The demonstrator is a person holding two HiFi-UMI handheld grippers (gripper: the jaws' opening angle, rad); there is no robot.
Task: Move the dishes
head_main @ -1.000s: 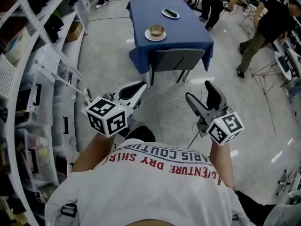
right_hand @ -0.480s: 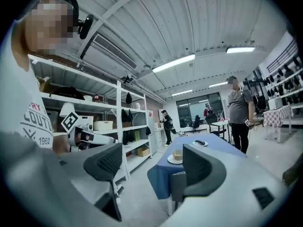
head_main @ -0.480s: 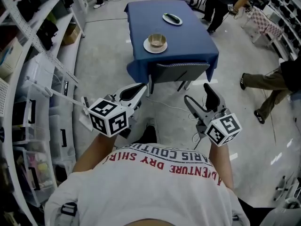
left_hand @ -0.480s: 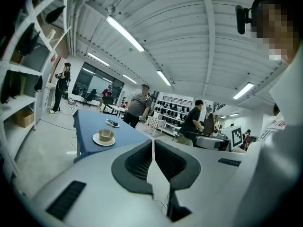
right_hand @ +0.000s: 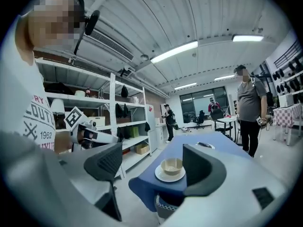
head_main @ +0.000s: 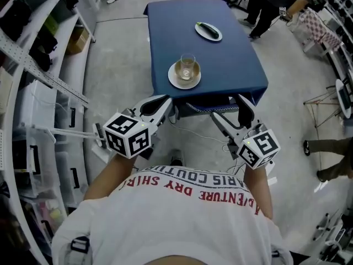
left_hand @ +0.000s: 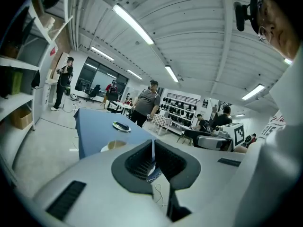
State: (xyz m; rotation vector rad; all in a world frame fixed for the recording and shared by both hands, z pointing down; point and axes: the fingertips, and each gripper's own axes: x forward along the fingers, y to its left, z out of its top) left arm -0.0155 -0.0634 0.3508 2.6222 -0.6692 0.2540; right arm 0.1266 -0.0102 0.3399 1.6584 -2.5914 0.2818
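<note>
**Q:** What was the state of the left hand-held gripper (left_hand: 152, 151)?

**A:** Its jaws stood together, with only a hairline slit between the dark ribbed pads. Nothing was held. It was in the air, short of the blue-clothed rectangular counter (head_main: 165, 37), which lay ahead of it.

**Q:** And the right hand-held gripper (head_main: 229, 111)?

**A:** Its jaws were wide apart and empty. It was also in the air, level with the left one and just short of the counter's near edge.

**Q:** Where were the dishes?

**A:** A shallow beige bowl (right_hand: 172, 165) sat on a round white plate (head_main: 175, 80) near the counter's front edge. The pair lay ahead of both tools and apart from them. In the right gripper view they appeared in the gap between the open jaws, but well beyond the tips. Further ahead, toward the counter's far side, lay an oval white plate (head_main: 216, 36) carrying a dark elongated item (head_main: 207, 28). I could not identify that item.

**Q:** Anything else recorded?

**A:** A grey upholstered chair (head_main: 205, 107) was pushed in at the near edge, directly beyond the jaw tips. Metal shelving (head_main: 33, 65) ran along the left side of the left tool.
</note>
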